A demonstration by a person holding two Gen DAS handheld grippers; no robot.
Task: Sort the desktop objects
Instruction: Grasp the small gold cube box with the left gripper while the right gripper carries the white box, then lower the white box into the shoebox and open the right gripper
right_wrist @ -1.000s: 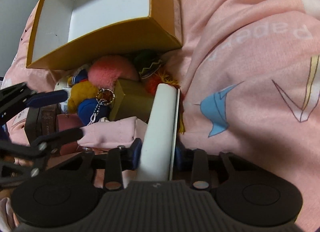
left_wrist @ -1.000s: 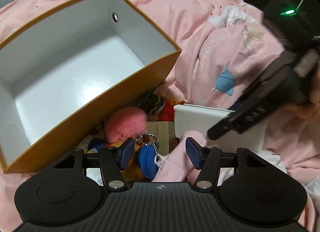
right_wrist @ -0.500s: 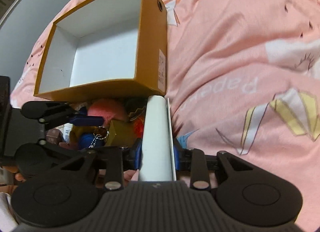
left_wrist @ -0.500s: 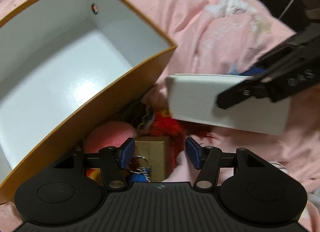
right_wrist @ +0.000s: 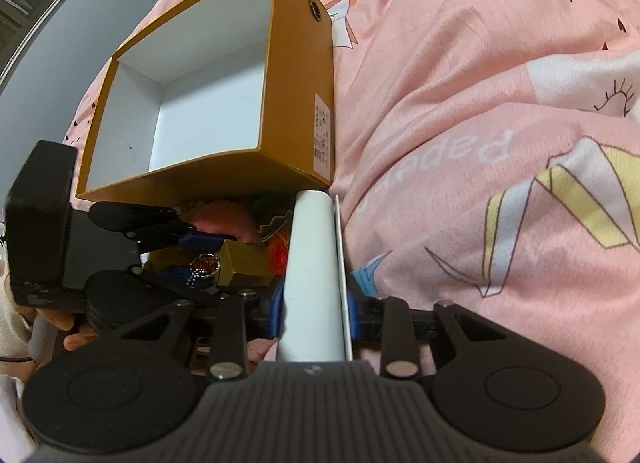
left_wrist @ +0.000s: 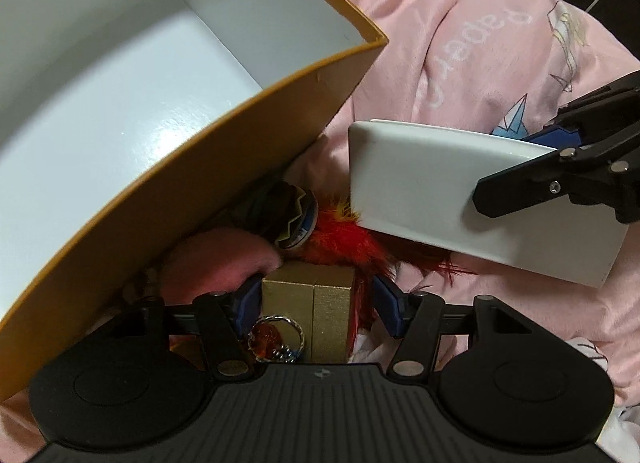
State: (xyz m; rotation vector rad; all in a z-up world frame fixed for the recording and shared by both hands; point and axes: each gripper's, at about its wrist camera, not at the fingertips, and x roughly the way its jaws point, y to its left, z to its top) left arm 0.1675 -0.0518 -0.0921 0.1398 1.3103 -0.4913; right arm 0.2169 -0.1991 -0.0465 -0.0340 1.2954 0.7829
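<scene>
White box lifted clear of the pile; left gripper now straddles the gold box.
Left gripper (left_wrist: 315,305) spread around gold box (left_wrist: 307,313), not pinching. Right gripper (right_wrist: 313,313) pinches white box (right_wrist: 314,275), raised since a second ago; beyond, the orange box (right_wrist: 298,95) sits empty on the bed.

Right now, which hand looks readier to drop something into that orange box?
The right gripper: its jaws already clamp the white case, raised beside the orange box. The left gripper only straddles the gold box, jaws open.
</scene>
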